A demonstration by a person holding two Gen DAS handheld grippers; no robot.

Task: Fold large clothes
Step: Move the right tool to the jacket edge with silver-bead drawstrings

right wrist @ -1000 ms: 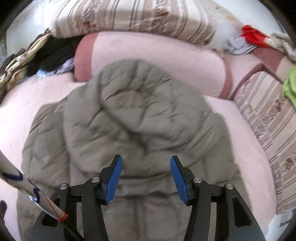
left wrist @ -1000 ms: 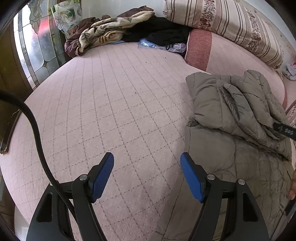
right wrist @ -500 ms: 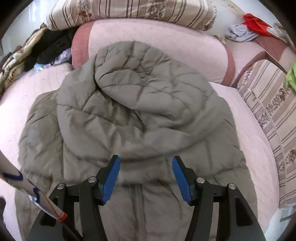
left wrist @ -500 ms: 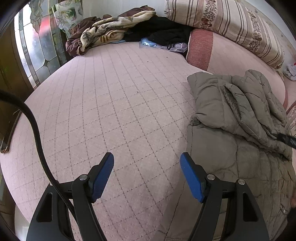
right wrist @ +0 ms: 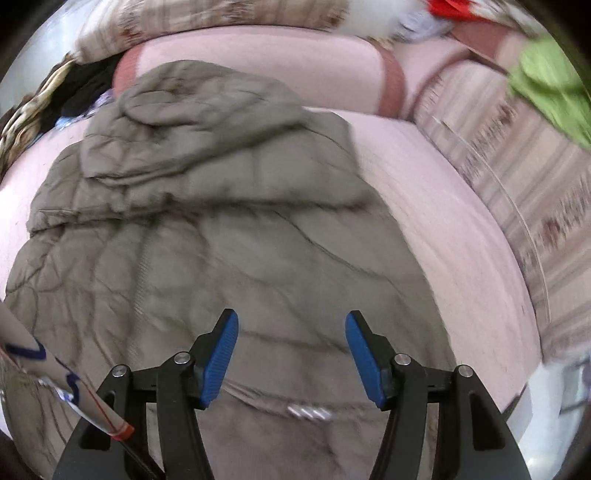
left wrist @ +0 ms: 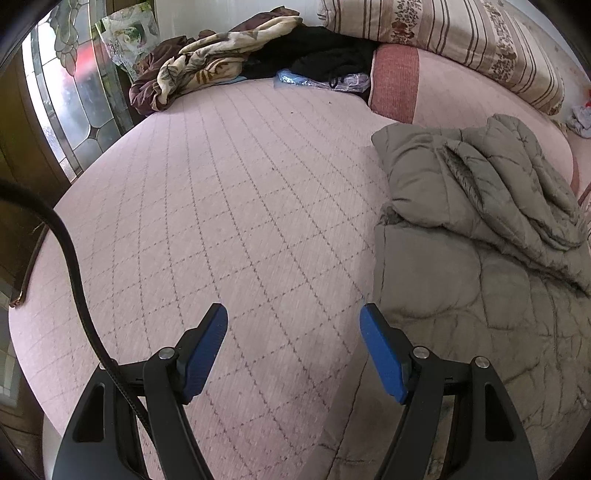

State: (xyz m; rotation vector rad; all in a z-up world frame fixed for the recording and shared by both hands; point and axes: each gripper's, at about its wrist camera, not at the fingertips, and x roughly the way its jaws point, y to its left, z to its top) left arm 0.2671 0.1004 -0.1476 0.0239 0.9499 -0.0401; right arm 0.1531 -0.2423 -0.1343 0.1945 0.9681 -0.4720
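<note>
Left wrist view: my left gripper [left wrist: 293,338] hangs open over bare bedspread [left wrist: 221,206], nothing between the pads. The jacket [left wrist: 476,236] lies to the right, its edge just beside my right-hand finger [left wrist: 384,360]; its upper part is folded down over the body. Striped pillow [left wrist: 443,33] and a heap of clothes [left wrist: 229,55] sit at the far edge; stained-glass pane [left wrist: 70,96] on the left.

Right wrist view, blurred: my right gripper [right wrist: 291,352] is over the jacket [right wrist: 221,221], jaws opening, pads clear of the fabric. Pink bedspread [right wrist: 443,206] to the right, green cloth [right wrist: 550,85] far right. No containers seen.
</note>
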